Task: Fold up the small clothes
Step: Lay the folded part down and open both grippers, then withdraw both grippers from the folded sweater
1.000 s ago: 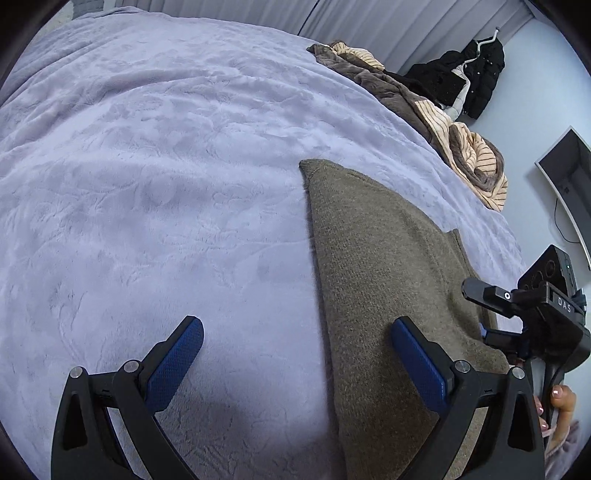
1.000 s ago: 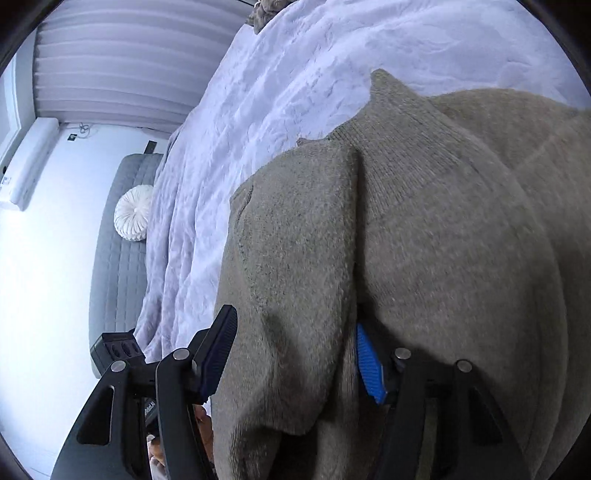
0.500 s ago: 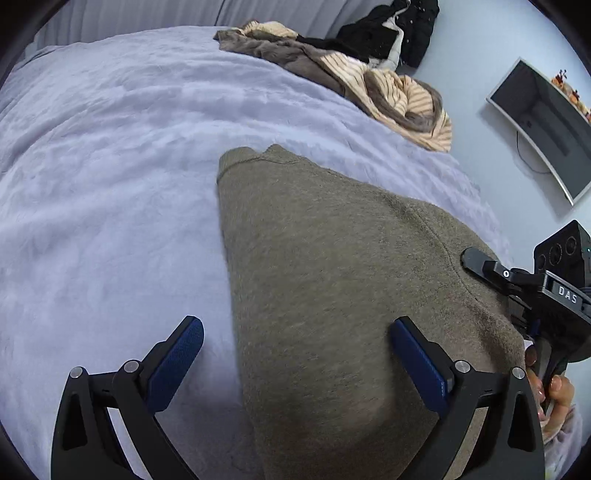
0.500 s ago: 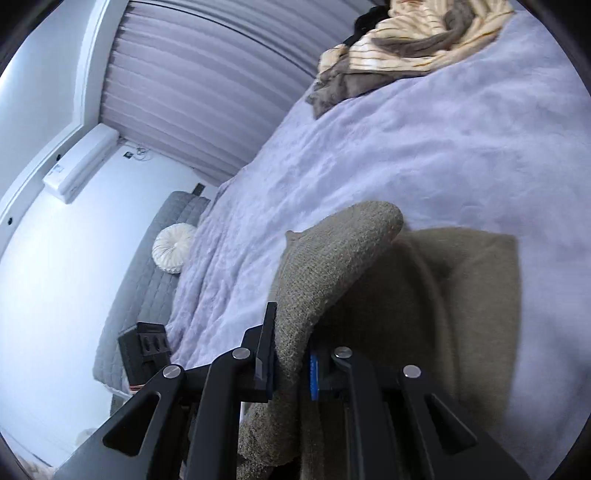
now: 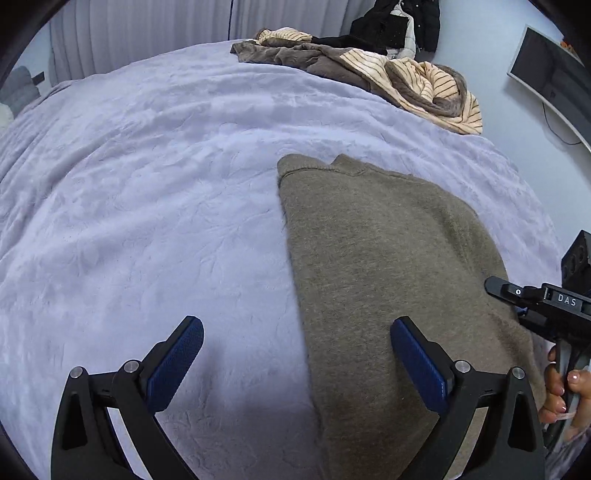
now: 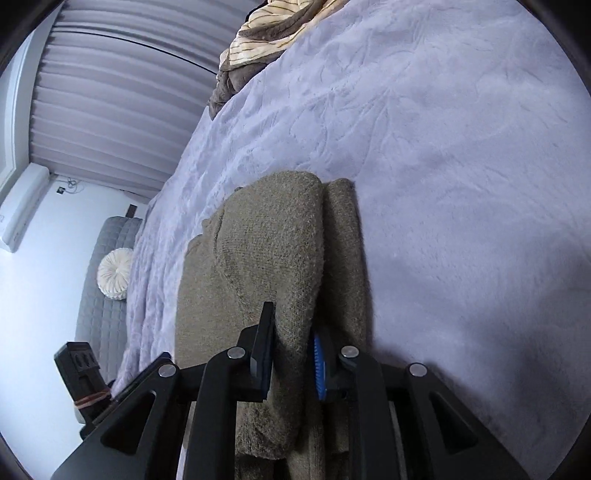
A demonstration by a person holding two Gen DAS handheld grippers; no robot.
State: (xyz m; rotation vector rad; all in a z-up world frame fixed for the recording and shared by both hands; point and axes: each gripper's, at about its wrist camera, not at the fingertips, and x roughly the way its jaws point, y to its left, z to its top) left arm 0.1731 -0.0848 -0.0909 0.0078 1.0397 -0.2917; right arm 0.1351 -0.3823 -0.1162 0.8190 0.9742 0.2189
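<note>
**Right gripper pinches the folded olive sweater; left gripper spread wide above its edge**

Nearest in the right wrist view, the right gripper (image 6: 291,354) is clamped on a thick fold of the olive knit sweater (image 6: 273,251), its blue pads pressed into the fabric from both sides. The fold rises between the fingers, and a second layer lies just beside it on the right.

In the left wrist view, the left gripper (image 5: 295,354) has its jaws spread wide and holds nothing. Its right fingertip (image 5: 417,358) is over the sweater (image 5: 388,266); the other is over the lavender bedspread (image 5: 147,177). Whether the pads touch the cloth is hard to judge from this angle. The right gripper appears at that view's right edge, held by the person's hand (image 5: 561,387).

The sweater lies flat on the bedspread, its left edge straight. Farther off, a striped beige and brown garment heap (image 5: 406,74) sits at the bed's far side, with dark clothing (image 5: 399,26) behind it and pleated curtains (image 6: 122,92) beyond.
</note>
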